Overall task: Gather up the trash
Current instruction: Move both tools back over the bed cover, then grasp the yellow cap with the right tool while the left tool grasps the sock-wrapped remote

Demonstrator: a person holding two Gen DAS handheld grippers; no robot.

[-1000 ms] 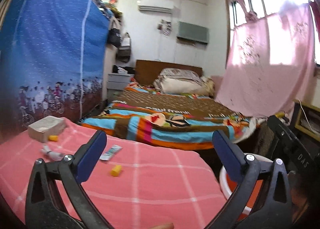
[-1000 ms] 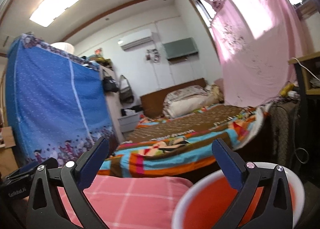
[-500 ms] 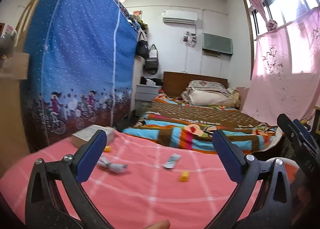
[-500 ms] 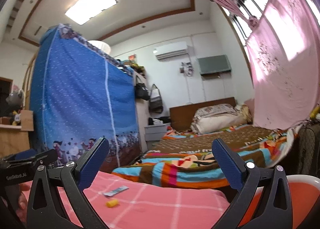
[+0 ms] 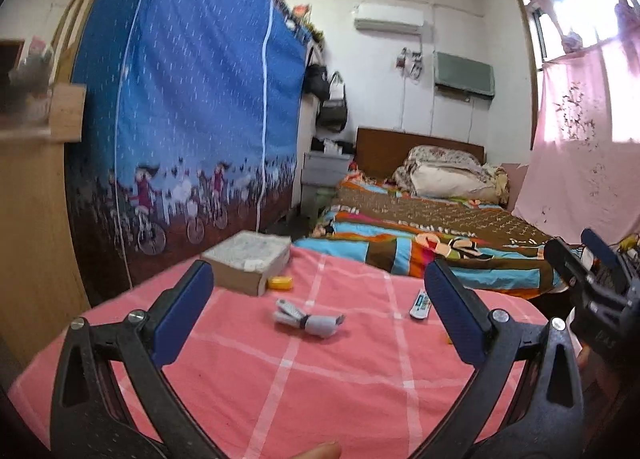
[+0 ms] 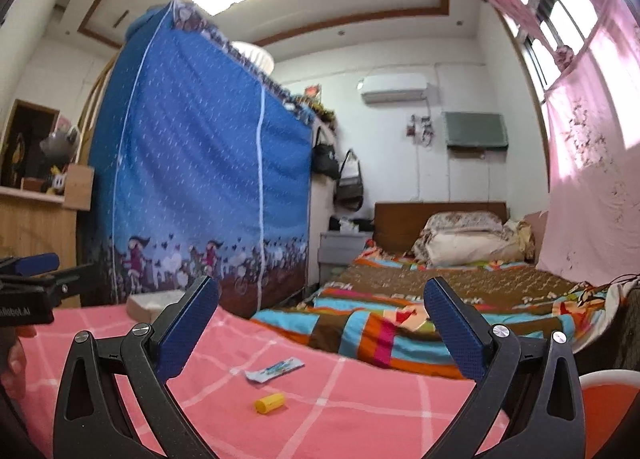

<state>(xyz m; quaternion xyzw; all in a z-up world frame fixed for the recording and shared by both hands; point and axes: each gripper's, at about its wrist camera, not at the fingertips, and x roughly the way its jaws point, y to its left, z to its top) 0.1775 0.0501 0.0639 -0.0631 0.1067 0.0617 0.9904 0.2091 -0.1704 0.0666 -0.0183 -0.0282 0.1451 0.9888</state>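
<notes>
On the pink checked cloth (image 5: 340,371) lie bits of trash: a crumpled grey wrapper (image 5: 310,318), a small yellow cap (image 5: 280,282) beside a flat box (image 5: 248,259), and a blue-white wrapper (image 5: 420,303). My left gripper (image 5: 320,315) hovers open above the cloth, just short of the grey wrapper. In the right wrist view the blue-white wrapper (image 6: 274,369) and a yellow tube piece (image 6: 270,403) lie ahead of my right gripper (image 6: 320,323), which is open and empty. An orange bin with a white rim (image 6: 608,399) sits at the lower right.
A blue fabric wardrobe (image 5: 188,131) stands along the left. A bed with a striped blanket (image 5: 432,235) lies beyond the cloth's far edge. A pink curtain (image 5: 580,147) hangs at the right. A wooden shelf (image 5: 36,219) stands at the far left.
Both grippers have swung left and tilted, bringing the cloth and its trash into fuller view. The grey wrapper now lies between the left gripper's fingers. The bin has slid toward the right edge.
</notes>
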